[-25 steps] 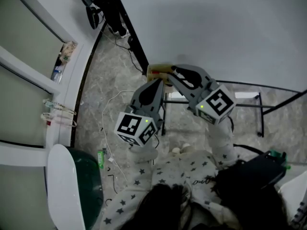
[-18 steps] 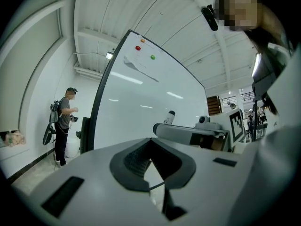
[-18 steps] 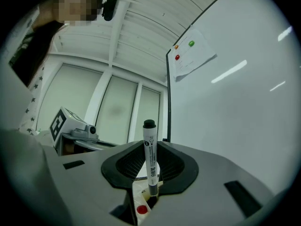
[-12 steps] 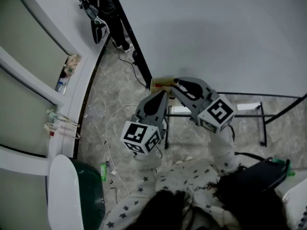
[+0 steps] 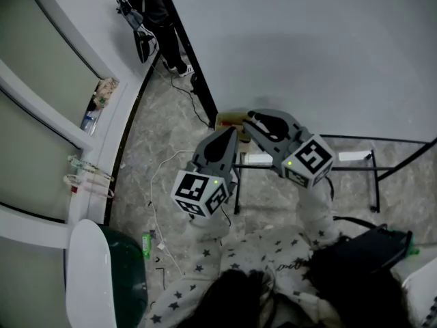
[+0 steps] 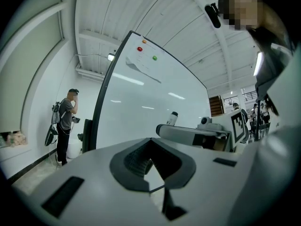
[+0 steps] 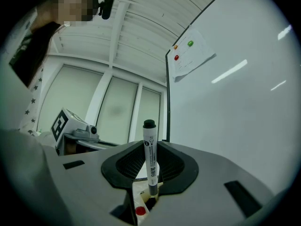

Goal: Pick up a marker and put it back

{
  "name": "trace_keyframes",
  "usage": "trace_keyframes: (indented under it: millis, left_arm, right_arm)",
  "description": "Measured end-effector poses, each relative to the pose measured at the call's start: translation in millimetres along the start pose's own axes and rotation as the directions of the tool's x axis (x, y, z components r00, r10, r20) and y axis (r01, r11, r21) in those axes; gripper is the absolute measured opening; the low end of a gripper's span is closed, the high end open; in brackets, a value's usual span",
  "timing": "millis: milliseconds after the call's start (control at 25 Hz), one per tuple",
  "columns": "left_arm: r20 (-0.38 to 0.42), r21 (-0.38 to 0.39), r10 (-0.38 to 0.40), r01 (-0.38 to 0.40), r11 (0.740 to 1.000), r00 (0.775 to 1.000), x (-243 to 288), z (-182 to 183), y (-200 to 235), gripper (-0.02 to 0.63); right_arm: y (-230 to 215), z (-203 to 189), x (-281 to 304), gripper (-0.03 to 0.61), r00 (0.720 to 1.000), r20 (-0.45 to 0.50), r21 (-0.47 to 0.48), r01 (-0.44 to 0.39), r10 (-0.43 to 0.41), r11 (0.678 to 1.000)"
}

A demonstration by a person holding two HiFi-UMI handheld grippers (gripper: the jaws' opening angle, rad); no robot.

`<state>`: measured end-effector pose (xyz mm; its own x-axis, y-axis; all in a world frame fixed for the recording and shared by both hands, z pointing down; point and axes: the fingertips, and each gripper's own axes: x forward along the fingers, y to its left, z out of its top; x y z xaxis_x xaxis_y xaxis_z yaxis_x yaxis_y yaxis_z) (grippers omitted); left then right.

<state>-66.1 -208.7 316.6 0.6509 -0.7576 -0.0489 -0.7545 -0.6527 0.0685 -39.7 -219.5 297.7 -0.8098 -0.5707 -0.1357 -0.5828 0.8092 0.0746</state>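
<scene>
My right gripper (image 7: 151, 185) is shut on a white marker (image 7: 150, 154) with a black cap, which stands upright between the pads. Right under it lies a small box holding a red-capped marker (image 7: 139, 211). In the head view the right gripper (image 5: 251, 119) hovers at the yellowish marker box (image 5: 227, 121) by the whiteboard's (image 5: 321, 53) lower left corner. My left gripper (image 5: 229, 134) sits just beside and below it, its jaws together with nothing in them. In the left gripper view the marker's top (image 6: 172, 118) sticks up from the right gripper.
The whiteboard's metal stand (image 5: 341, 157) crosses the marble floor below the board. Cables (image 5: 160, 183) trail over the floor. A green chair (image 5: 113, 279) is at the lower left and a black bag (image 5: 362, 248) at the lower right. A person (image 5: 147, 9) stands far off by the wall.
The head view has shifted slightly. Both grippers stay by the marker box, and the right one still holds the marker.
</scene>
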Motion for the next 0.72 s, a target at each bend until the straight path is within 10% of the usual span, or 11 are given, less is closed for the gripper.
trace_keyframes:
  millis: [720]
  left_arm:
    - [0.033,0.007,0.029,-0.029,1.000,0.999,-1.0,3.9,3.6,0.000]
  right_arm:
    - [-0.7,-3.1,-0.4,0.084,1.000,-0.004,0.011,-0.004,0.004,1.000]
